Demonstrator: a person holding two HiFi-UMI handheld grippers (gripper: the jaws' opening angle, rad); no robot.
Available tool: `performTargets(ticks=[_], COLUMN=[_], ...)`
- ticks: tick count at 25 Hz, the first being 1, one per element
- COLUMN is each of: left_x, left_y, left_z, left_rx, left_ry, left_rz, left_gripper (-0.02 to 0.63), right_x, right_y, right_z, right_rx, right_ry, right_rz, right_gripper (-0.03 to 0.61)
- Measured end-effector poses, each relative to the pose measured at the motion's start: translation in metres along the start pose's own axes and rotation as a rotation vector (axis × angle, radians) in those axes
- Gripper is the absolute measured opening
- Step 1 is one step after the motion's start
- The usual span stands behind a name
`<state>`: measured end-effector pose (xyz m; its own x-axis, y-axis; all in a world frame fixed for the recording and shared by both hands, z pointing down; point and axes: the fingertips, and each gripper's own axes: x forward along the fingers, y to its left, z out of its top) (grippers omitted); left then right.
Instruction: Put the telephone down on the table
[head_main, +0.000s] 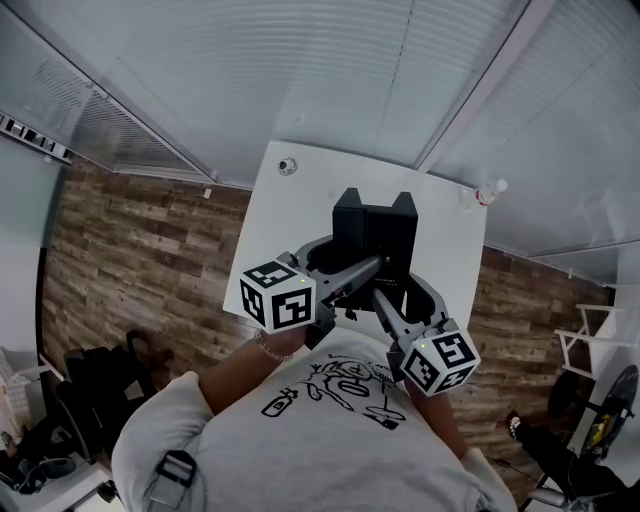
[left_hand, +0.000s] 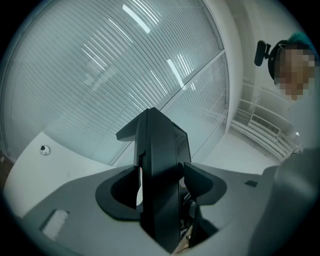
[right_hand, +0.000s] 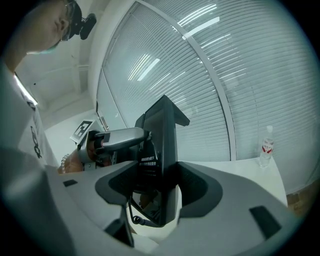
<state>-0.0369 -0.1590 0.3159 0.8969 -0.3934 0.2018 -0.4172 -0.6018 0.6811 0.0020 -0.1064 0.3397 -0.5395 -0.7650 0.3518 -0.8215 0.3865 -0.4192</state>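
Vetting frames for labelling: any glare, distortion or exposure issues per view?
Head view: window frames bow from the wide lens; even light, black telephone clear against the white table. Left gripper view: heavy fisheye, dark corners, light streaks glaring on the slatted blinds, telephone almost a silhouette. Right gripper view: same dark corners and streaks; small clear plastic bottle is sharp.

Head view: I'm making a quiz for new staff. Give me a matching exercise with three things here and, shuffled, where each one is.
Things:
1. telephone
2. bottle
3. small round object

Places:
A. far left corner of the table
B. between the left gripper and right gripper
C. far right corner of the table

Pairs: 1-B; 2-C; 3-A
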Motion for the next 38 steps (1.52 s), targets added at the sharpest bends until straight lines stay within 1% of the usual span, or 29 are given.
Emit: performTargets(ticks=[4, 8, 18, 26, 31, 38], left_x=[0.003, 0.011, 0.05, 0.056, 0.06, 0.064], left_y=[0.006, 0.007, -0.024, -0.03, -0.028, -0.016], left_z=[0.001, -0.009, -0.039, -0.046, -0.051, -0.066], left_rx=[-0.011, -0.035, -0.057, -0.045, -0.045, -0.078], left_ry=[0.007, 0.02, 0.043, 0.06, 0.075, 0.103], left_rz=[0.005, 0.015, 0.013, 0.017, 0.017, 0.022], left_gripper=[0.268, 0.268, 0.268, 0.268, 0.268, 0.268], right_x=[0.005, 0.001, -0.044, -0.052, -0.053, -0.048], right_y=[-0.004, -0.012, -0.048, -0.053, -0.057, -0.063], right_z=[0.0, -0.007, -0.016, -0.02, -0.025, -0.041], right_rx=[0.013, 0.026, 0.045, 0.058, 0.073, 0.099], right_ry=[0.008, 0.02, 0.041, 0.038, 0.042, 0.075], right_rz=[0.002, 0.0, -0.012, -0.009, -0.015, -0.024], right_gripper=[0.238, 0.238, 0.238, 0.238, 0.238, 0.238])
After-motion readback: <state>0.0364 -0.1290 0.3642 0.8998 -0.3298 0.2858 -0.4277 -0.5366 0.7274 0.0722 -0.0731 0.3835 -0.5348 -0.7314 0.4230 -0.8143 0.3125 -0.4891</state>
